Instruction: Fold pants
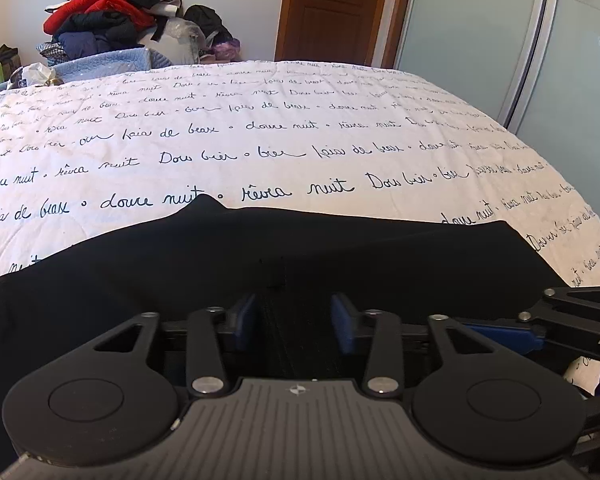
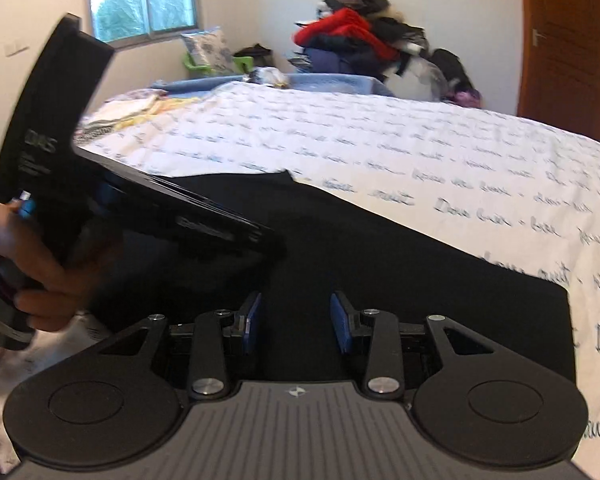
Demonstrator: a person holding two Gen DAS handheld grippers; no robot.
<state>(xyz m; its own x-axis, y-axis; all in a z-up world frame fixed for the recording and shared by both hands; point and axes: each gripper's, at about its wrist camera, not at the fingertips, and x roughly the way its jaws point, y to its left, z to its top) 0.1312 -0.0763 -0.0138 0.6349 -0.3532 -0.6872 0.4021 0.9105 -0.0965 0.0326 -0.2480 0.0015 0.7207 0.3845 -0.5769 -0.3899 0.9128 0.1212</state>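
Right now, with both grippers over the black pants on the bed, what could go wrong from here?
1. Both the left gripper and right gripper stand open with dark fabric between the pads; pulling away could snag the pants and undo the fold.
2. The grippers sit close together, so they might bump.
3. The pants' far edge has a raised peak; another fold may crease there.

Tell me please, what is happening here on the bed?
A person is folding black pants on a bed covered with a white script-printed quilt, holding a two-finger gripper in each hand. The left gripper and the right gripper both hover over the dark cloth with jaws apart; nothing is pinched. The person's hand shows holding the left tool. A clothes pile sits behind.
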